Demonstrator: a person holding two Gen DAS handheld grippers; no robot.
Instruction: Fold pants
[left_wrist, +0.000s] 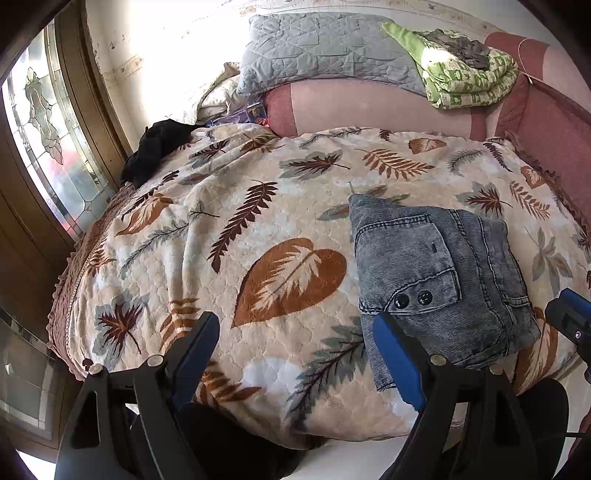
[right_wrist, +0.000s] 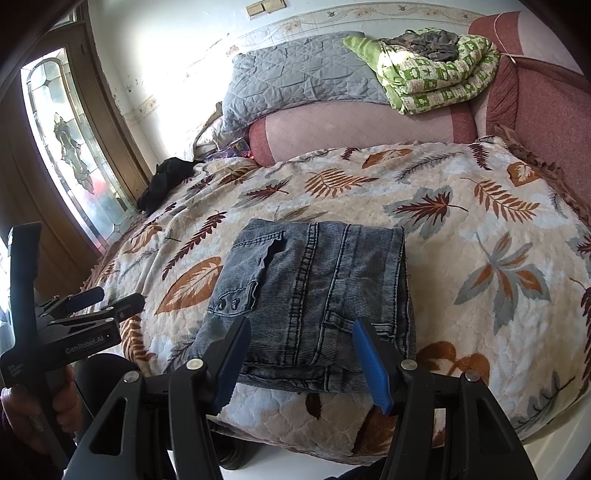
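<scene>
Grey-blue corduroy pants (right_wrist: 314, 295) lie folded into a compact rectangle near the front edge of the bed, with a buttoned back pocket (left_wrist: 410, 273) facing up. My left gripper (left_wrist: 295, 321) is open over the leaf blanket, just left of the pants (left_wrist: 443, 280), nothing between its fingers. My right gripper (right_wrist: 301, 326) is open and hovers over the near edge of the folded pants without pressing on them. In the right wrist view the left gripper (right_wrist: 107, 299) shows at the far left, held by a hand (right_wrist: 44, 406). The right gripper's tip (left_wrist: 570, 314) shows at the left view's right edge.
A cream blanket with brown and grey leaves (right_wrist: 480, 229) covers the bed. At the back lie a pink bolster (right_wrist: 354, 129), a grey quilted pillow (right_wrist: 295, 81) and a green folded quilt (right_wrist: 439, 77). A black garment (right_wrist: 166, 181) sits beside the leaded-glass door (right_wrist: 70, 147).
</scene>
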